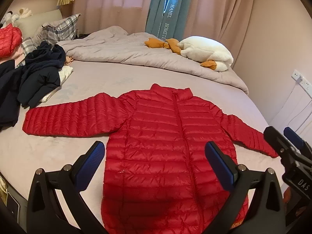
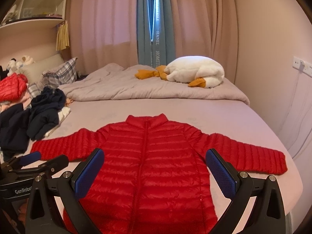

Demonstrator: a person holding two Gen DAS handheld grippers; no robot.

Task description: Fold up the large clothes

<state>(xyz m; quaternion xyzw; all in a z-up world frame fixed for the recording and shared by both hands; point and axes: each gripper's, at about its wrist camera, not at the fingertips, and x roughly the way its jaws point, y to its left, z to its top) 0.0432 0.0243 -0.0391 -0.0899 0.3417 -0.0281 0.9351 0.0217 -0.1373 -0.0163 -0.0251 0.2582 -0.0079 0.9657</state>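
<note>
Jacket flat, sleeves out, nothing folded yet.
Our left gripper (image 1: 154, 159) and right gripper (image 2: 155, 165) hover wide open and empty over the jacket (image 1: 165, 136) on the bed (image 1: 109, 78); we should pinch each cuff and fold inward.

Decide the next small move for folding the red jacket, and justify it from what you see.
Probably lower the left gripper to the left sleeve's cuff to fold it across. The red jacket lies flat, zipped, sleeves spread; both grippers, including the right gripper, are open and empty.
</note>
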